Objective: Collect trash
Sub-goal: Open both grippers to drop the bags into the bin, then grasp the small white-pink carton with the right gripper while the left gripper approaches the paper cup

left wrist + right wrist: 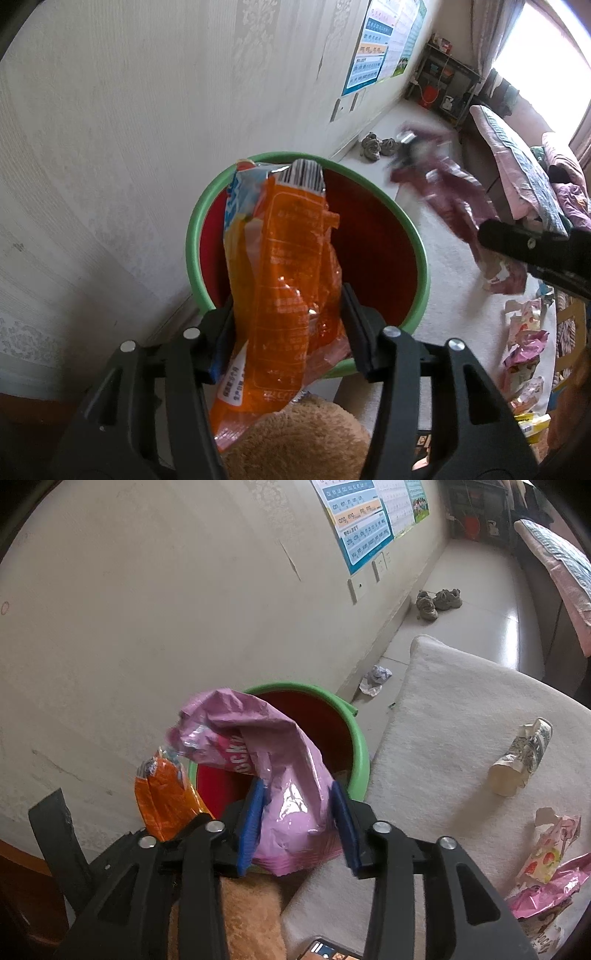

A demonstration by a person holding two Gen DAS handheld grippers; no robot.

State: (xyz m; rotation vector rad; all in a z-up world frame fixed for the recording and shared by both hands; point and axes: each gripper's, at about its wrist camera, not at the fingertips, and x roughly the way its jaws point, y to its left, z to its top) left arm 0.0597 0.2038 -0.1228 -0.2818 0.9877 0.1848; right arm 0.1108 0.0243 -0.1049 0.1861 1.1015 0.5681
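Observation:
A green-rimmed bin (pixel 192 236) with a red inside stands against the wall. My left gripper (pixel 288 291) hangs over it, shut on an orange snack bag (pixel 288 266) that stands upright between the pads, with its barcoded top above the rim. My right gripper (pixel 297 782) is beside it over the same bin (pixel 364 760), its blue pads touching both sides of a crumpled pink snack bag (pixel 280 775). From the left wrist, the pink bag (pixel 454 199) looks blurred at the right. The orange bag (pixel 166 797) shows at the left in the right wrist view.
A white cushion (pixel 461 716) right of the bin carries a crushed paper cup (pixel 521 760) and pink wrappers (pixel 546 853). Crumpled paper (pixel 376 677) and shoes (pixel 437 602) lie on the floor by the wall. Brown plush (pixel 295 439) lies under both grippers.

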